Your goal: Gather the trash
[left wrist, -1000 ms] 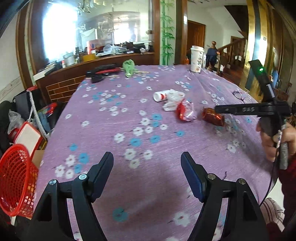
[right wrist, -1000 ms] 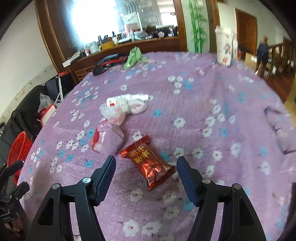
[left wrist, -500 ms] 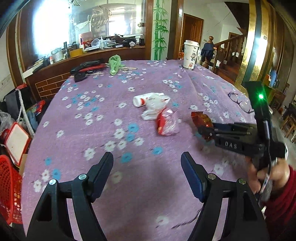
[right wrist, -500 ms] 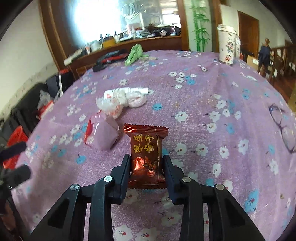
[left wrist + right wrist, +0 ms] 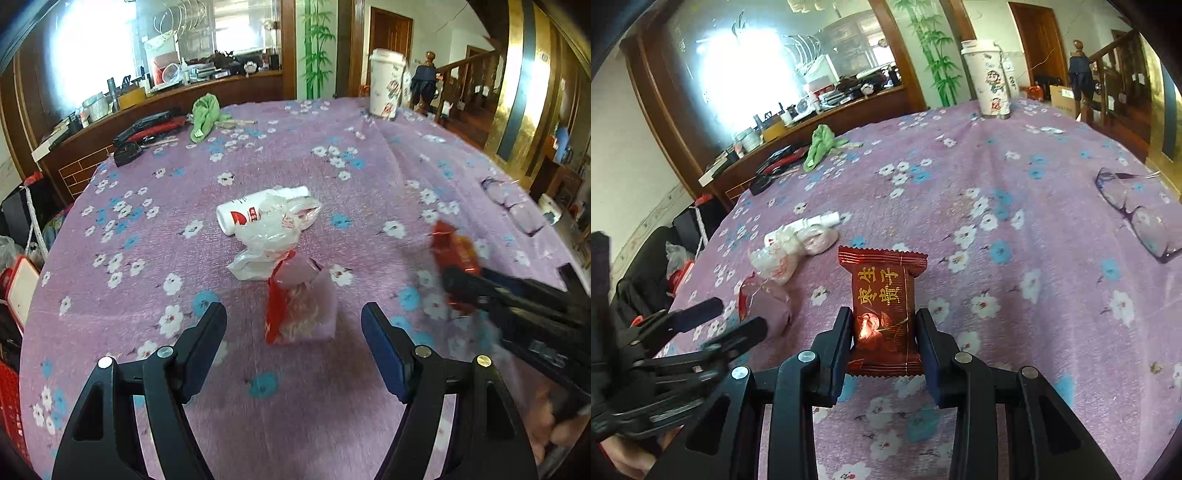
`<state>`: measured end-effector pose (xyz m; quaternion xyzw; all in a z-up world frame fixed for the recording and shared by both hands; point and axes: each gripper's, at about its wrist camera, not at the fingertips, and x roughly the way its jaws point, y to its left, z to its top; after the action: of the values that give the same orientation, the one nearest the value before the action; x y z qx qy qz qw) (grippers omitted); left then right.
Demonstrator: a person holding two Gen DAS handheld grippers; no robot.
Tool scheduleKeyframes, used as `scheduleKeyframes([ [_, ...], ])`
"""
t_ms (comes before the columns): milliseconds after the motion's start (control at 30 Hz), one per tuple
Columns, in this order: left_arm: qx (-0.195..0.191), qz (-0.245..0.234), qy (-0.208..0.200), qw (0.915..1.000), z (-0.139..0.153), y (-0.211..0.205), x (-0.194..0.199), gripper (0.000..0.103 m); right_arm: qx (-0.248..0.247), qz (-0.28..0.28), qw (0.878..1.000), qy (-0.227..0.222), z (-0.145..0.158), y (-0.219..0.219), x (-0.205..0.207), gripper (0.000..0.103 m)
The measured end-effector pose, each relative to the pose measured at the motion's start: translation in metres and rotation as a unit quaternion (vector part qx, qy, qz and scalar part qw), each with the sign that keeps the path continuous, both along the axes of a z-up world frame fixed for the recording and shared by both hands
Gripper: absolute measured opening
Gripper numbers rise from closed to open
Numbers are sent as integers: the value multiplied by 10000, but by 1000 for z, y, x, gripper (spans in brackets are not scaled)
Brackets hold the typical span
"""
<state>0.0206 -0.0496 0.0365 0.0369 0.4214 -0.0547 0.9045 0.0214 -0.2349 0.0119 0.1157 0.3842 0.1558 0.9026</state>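
Observation:
My right gripper (image 5: 882,328) is shut on a dark red snack packet (image 5: 883,306) with gold characters and holds it above the purple flowered tablecloth (image 5: 1015,192). The packet also shows, blurred, in the left wrist view (image 5: 454,254). My left gripper (image 5: 294,325) is open, its jaws either side of a clear and red wrapper (image 5: 299,302) lying on the cloth. Behind it lie a crumpled white plastic bag (image 5: 266,240) and a small white bottle (image 5: 251,212). In the right wrist view the left gripper (image 5: 713,325) is at the left by that wrapper (image 5: 764,299).
A tall white cup (image 5: 386,88) stands at the far edge. A green cloth (image 5: 205,114) and black and red tools (image 5: 147,129) lie at the far left. Glasses (image 5: 1137,218) lie at the right. A red basket (image 5: 9,398) stands off the table's left edge.
My right gripper closed on the red packet and lifted it off the cloth. My left gripper moved forward and right, up to the clear and red wrapper.

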Motion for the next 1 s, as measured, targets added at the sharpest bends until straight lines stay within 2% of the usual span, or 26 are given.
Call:
scheduleKeyframes([
  [33, 8, 0, 38, 10000, -4, -1, 4, 69, 0, 2, 10000, -10, 0, 0, -1, 37],
  [67, -41, -17, 88, 10000, -8, -1, 9, 57, -2, 6, 10000, -27, 1, 0, -1, 37],
  [133, -171, -41, 182, 9997, -14, 1, 13, 43, -8, 23, 10000, -57, 2, 0, -2, 37],
  [333, -473, -47, 41, 9989, -16, 16, -3, 40, -107, 152, 9996, -205, 5, 7, -5, 37],
  [500, -575, 279, -370, 9973, -4, 42, -28, 40, -347, 375, 9971, -563, 14, 21, -16, 37],
  [633, -376, 654, -818, 9938, 6, 58, -41, 40, -615, 534, 9929, -861, 20, 34, -23, 37],
  [767, -255, 851, -1120, 9897, 12, 62, -46, 40, -730, 564, 9913, -943, 21, 38, -24, 37],
  [1000, -262, 857, -1256, 9880, 14, 64, -49, 40, -898, 459, 9906, -919, 19, 40, -22, 37],
])
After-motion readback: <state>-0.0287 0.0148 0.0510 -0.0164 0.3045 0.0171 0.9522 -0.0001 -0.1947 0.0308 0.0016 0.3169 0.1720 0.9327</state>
